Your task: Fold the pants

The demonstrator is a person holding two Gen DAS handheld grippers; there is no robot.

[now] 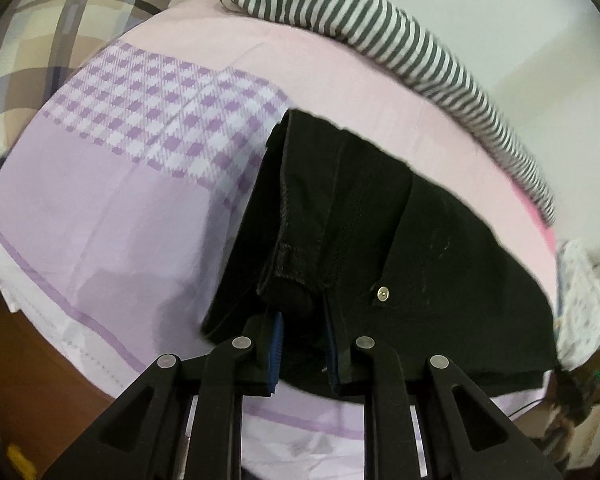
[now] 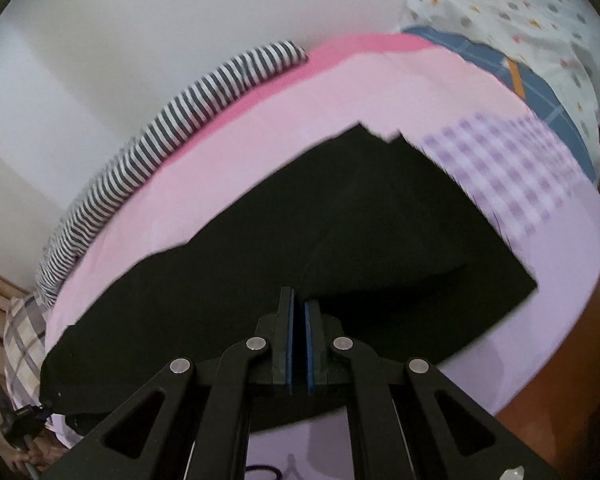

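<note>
Black pants (image 1: 400, 248) lie on a pink and purple bedsheet (image 1: 112, 216). In the left wrist view my left gripper (image 1: 302, 312) is shut on the waistband end, which is bunched between its blue-padded fingers; a metal button (image 1: 383, 293) shows just to the right. In the right wrist view the pants (image 2: 340, 216) spread wide across the sheet (image 2: 260, 112), slightly blurred. My right gripper (image 2: 299, 308) has its pads nearly together on a thin edge of the black fabric, which lies just in front of the tips.
A grey and white striped cloth (image 1: 380, 32) lies along the far edge of the bed by the white wall. A plaid pillow (image 1: 40, 28) is at the left. A dotted white quilt (image 2: 520, 12) and blue plaid cloth (image 2: 540, 80) lie at the right.
</note>
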